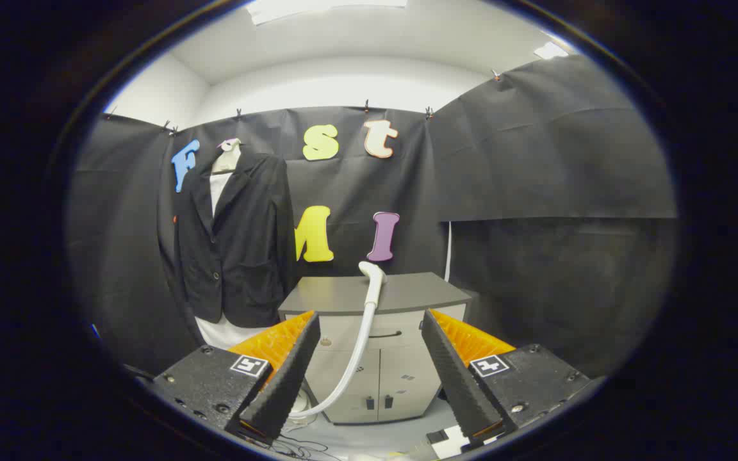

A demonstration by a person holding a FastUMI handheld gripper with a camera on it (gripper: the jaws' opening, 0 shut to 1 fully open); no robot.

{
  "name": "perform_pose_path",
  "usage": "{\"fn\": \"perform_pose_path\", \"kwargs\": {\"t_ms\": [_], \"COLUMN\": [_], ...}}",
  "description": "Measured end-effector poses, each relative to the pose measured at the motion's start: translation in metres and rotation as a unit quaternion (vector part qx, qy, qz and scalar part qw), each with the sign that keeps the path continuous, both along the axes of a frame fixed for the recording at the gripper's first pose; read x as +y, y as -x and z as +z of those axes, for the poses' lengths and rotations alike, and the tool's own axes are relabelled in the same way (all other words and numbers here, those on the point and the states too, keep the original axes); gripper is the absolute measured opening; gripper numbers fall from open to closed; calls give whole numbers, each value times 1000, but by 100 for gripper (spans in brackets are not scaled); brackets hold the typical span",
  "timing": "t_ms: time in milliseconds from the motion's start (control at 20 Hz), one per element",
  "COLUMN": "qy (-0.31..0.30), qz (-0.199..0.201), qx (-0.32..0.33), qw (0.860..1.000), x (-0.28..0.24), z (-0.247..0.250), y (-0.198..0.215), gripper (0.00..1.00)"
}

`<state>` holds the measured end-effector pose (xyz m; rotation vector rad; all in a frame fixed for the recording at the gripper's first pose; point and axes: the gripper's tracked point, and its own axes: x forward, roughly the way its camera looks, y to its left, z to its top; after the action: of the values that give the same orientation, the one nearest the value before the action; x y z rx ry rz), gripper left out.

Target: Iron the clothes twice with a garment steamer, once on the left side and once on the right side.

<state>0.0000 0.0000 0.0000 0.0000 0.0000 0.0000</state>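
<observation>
A black blazer [234,250] over a white shirt hangs on a mannequin form against the booth wall, beyond and left of my fingers. The white garment steamer head [372,272] rests on top of a grey cabinet [375,294], and its white hose [356,352] curves down the cabinet front toward the floor. My gripper [369,330] is open, its fingers spread wide with nothing between them. The steamer head and hose stand beyond the fingers, seen in the gap between them.
The grey cabinet has a drawer and two doors below. Black cloth walls close the booth at the back and on the right. Thin cables [302,445] lie on the floor below the fingers.
</observation>
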Motion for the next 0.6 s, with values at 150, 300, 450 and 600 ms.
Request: {"fn": "perform_pose_path", "kwargs": {"t_ms": [150,300,450,600], "qy": [-3,6,6,4], "qz": [0,-1,0,1], "qx": [2,7,14,21], "qw": [1000,1000,1000,1000], "x": [2,2,2,-2], "z": [2,1,-4,-5], "y": [-4,-9,-15,-26], "gripper": [99,99,99,99]}}
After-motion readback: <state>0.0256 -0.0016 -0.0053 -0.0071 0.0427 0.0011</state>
